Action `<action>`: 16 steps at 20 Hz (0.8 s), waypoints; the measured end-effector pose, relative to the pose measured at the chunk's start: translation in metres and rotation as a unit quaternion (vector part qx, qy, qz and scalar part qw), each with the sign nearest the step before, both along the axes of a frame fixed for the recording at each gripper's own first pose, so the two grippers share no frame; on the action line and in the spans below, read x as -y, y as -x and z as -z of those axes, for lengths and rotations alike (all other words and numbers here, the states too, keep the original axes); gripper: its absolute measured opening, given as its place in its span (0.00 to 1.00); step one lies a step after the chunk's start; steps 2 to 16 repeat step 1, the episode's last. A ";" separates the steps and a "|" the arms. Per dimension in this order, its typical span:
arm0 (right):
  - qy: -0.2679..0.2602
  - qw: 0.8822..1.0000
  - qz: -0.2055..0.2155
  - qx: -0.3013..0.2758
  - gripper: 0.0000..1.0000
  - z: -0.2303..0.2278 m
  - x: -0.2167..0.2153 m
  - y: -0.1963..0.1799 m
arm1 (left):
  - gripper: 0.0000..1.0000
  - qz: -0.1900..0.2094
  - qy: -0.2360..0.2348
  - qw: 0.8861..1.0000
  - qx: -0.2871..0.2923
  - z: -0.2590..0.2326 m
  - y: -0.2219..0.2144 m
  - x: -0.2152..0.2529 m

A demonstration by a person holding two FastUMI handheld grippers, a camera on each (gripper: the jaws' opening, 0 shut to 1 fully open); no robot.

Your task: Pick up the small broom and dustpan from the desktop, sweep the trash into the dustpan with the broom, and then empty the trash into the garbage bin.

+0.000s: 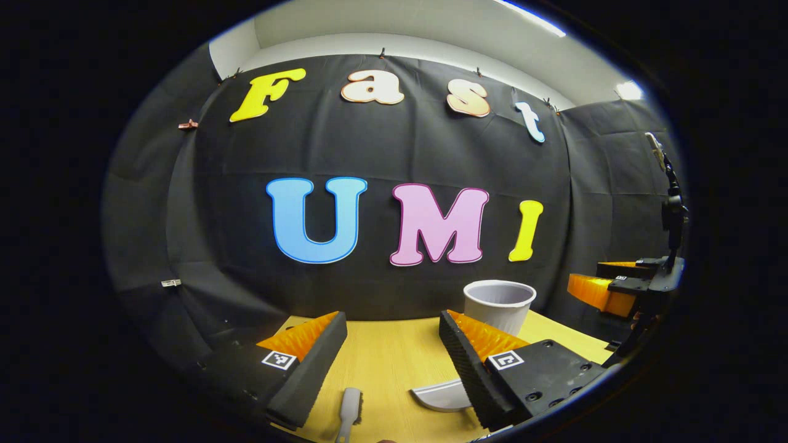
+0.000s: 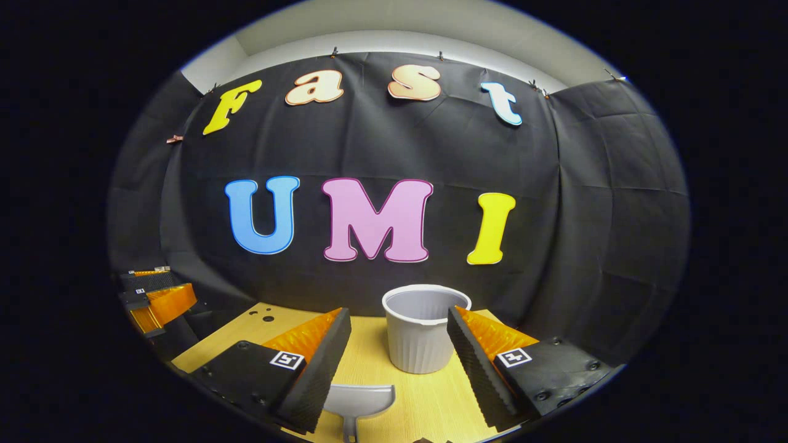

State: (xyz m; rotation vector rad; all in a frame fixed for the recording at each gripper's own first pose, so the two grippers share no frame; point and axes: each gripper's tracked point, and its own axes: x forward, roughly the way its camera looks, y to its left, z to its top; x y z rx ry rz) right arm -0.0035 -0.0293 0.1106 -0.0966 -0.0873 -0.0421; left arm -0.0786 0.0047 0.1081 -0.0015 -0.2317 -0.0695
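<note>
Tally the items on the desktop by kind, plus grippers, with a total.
Small broom: 1
Dustpan: 1
Garbage bin: 1
Grippers: 2, left gripper and right gripper, both with jaws apart and holding nothing
Total: 5
No trash can be made out on the desktop from these angles.

We see a light wooden desktop [image 2: 431, 400] with small holes [image 2: 266, 318] near its far left corner, black cloth wall [image 2: 585, 215] behind, white ceiling [image 1: 381, 24] above, ceiling light [image 1: 629, 90] top right.
</note>
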 end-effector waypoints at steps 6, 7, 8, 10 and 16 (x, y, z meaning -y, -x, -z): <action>0.002 1.000 -0.003 -0.004 0.98 0.002 -0.002 -0.002 | 0.98 -0.004 0.004 1.000 -0.003 0.003 0.000 -0.003; 0.002 1.000 -0.003 -0.004 0.98 0.002 -0.002 -0.002 | 0.98 -0.004 0.004 1.000 -0.003 0.003 0.000 -0.003; 0.002 1.000 -0.003 -0.004 0.98 0.002 -0.002 -0.002 | 0.98 -0.004 0.004 1.000 -0.003 0.003 0.000 -0.003; 0.002 1.000 -0.003 -0.004 0.98 0.002 -0.002 -0.002 | 0.98 -0.004 0.004 1.000 -0.003 0.003 0.000 -0.003; 0.002 1.000 -0.003 -0.004 0.98 0.002 -0.002 -0.002 | 0.98 -0.004 0.004 1.000 -0.003 0.003 0.000 -0.003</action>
